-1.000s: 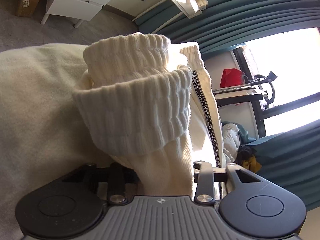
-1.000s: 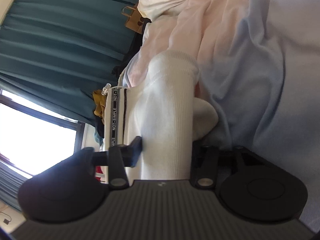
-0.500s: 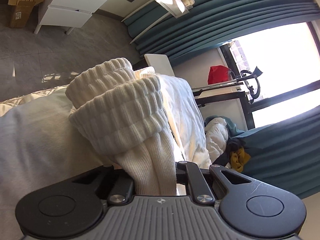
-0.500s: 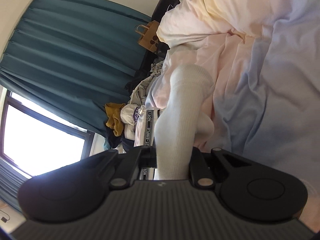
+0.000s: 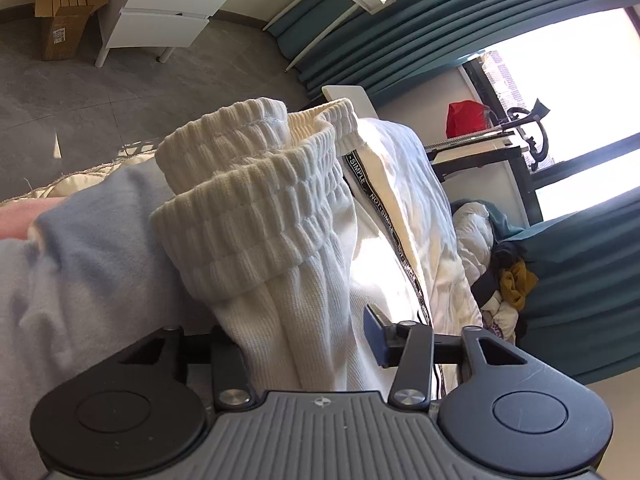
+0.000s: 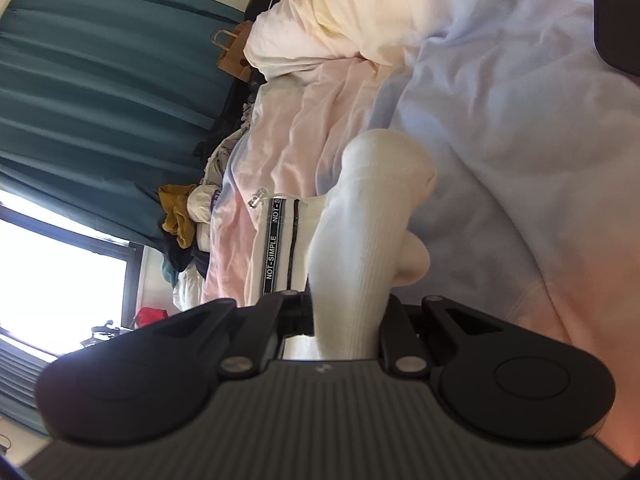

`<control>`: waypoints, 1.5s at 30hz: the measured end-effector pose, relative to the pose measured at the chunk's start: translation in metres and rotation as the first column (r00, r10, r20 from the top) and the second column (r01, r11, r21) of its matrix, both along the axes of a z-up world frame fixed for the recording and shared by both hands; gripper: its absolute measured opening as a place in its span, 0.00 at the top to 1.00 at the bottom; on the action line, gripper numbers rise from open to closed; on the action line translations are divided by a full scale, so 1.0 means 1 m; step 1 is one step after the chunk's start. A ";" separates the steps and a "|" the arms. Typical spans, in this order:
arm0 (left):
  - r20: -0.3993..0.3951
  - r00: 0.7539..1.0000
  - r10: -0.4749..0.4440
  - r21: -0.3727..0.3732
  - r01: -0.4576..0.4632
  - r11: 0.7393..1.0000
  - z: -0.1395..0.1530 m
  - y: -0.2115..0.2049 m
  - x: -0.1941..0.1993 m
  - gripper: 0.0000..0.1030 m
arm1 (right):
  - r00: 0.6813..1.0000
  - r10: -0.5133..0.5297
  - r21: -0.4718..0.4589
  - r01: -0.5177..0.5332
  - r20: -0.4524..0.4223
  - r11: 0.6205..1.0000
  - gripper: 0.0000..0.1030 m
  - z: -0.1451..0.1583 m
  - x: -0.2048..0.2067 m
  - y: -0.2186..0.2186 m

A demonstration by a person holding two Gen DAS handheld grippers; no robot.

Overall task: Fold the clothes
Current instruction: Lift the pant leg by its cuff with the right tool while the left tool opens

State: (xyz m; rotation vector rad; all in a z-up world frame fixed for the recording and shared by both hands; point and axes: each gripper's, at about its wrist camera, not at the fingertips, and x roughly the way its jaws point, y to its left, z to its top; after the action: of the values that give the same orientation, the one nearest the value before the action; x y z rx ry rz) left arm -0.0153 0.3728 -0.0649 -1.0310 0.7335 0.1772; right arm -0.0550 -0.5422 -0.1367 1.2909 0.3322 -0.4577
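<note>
While both grippers work above the bed point(image 6: 520, 160):
Left gripper point(image 5: 304, 344): jaws just sprung apart, ribbed cuffs point(image 5: 256, 208) loose between them.
Right gripper point(image 6: 346, 320): jaws clamped on white trousers point(image 6: 360, 248).
Trousers: draped over bed.

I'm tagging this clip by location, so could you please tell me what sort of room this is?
Most likely a bedroom: rumpled pastel bedding lies under the white garment, teal curtains flank a bright window, and a white drawer unit stands on the floor.
</note>
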 end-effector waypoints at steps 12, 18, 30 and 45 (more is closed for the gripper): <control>0.012 0.997 -0.073 0.328 0.065 0.943 0.082 -0.068 -0.048 0.04 | 0.996 0.055 -0.065 -0.059 -0.064 0.996 0.89 -0.007 -0.002 0.001; 0.027 0.980 -0.196 0.391 0.170 0.905 0.096 -0.143 -0.024 0.03 | 0.996 0.073 -0.092 -0.078 -0.054 0.993 0.89 -0.005 -0.003 0.002; -0.045 0.909 -0.414 0.529 0.373 0.762 0.041 -0.299 0.049 0.03 | 0.996 0.084 -0.079 -0.085 -0.021 0.993 0.89 -0.007 -0.002 -0.001; -0.166 0.828 -0.535 0.673 0.492 0.553 -0.017 -0.346 0.069 0.00 | 0.993 0.111 -0.387 -0.120 -0.047 0.914 0.89 0.034 0.017 0.027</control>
State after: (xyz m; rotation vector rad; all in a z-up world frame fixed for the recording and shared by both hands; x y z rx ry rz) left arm 0.0541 0.0264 -0.0816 -0.0564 0.7963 -0.0985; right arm -0.0377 -0.5149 -0.1031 0.8724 0.3167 -0.4139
